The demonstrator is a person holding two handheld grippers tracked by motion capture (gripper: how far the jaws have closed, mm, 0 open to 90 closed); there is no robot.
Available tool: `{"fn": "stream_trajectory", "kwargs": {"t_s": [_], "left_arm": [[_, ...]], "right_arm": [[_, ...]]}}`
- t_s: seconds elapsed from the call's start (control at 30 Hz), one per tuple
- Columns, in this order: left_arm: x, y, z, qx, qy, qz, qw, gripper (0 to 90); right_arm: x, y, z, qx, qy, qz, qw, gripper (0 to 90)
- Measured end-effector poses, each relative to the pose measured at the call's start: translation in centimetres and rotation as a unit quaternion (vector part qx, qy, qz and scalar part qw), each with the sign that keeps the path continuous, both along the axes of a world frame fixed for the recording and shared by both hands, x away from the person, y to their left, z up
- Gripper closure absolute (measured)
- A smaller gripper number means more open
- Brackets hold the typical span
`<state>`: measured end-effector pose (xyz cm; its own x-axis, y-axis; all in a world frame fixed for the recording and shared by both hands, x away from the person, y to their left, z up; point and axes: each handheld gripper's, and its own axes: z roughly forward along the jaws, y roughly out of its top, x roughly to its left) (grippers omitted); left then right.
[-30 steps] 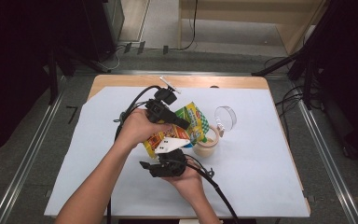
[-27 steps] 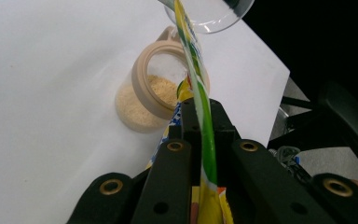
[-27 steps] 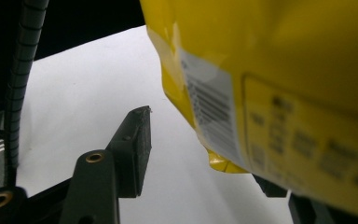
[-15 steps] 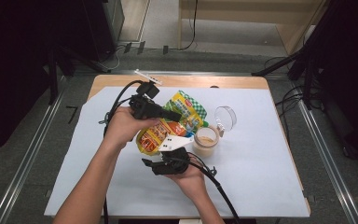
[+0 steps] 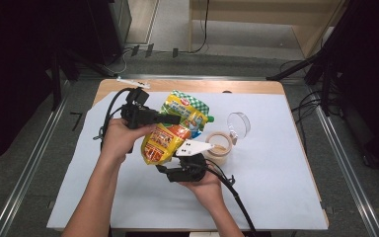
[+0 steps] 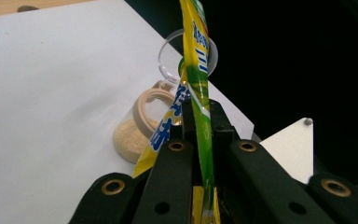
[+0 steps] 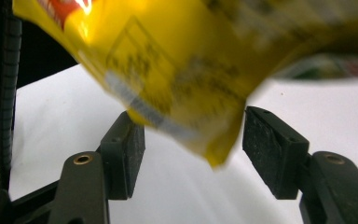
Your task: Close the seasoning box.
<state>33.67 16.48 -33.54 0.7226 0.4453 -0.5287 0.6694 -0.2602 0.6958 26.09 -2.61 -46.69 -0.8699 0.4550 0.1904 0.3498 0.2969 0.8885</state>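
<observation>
Seen from the high view, a person at a table (image 5: 286, 197) covered with a white sheet lifts a yellow pouch (image 5: 170, 133) above the sheet. The left gripper (image 5: 170, 119) is clamped on the pouch's upper part, near its green checked top. The right gripper (image 5: 175, 170) sits just below the pouch's lower end, its pale three-cornered plate over it. A small open jar (image 5: 219, 153) of tan powder stands just right of the pouch, and a clear lid (image 5: 239, 123) lies near the jar, farther from the person.

In the left gripper view, the left gripper (image 6: 198, 121) is clenched tight on the thin edge of the pouch (image 6: 196, 60), which runs up between the black jaws. Beyond it stand the jar (image 6: 137, 133) and the lid (image 6: 172, 60) on the white sheet.

In the right gripper view, the right gripper (image 7: 193, 140) has just been opening; its pads (image 7: 268, 140) stand apart on either side of the pouch's (image 7: 168, 65) blurred lower corner, which hangs between them without being pressed.
</observation>
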Motion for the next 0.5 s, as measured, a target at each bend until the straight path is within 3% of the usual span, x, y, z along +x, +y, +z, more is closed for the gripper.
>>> {"fn": "stream_trajectory", "kwargs": {"t_s": [0.17,0.5], "left_arm": [[-0.2,0.8,-0.3,-0.003,-0.007,0.010,0.9999,90.0],[-0.3,1.7,-1.3,-0.008,-0.011,0.016,0.9998,90.0]], "right_arm": [[0.2,-0.7,0.0,0.009,0.008,0.005,0.9999,41.0],[-0.2,-1.4,0.2,-0.007,0.007,0.025,0.9996,40.8]]}}
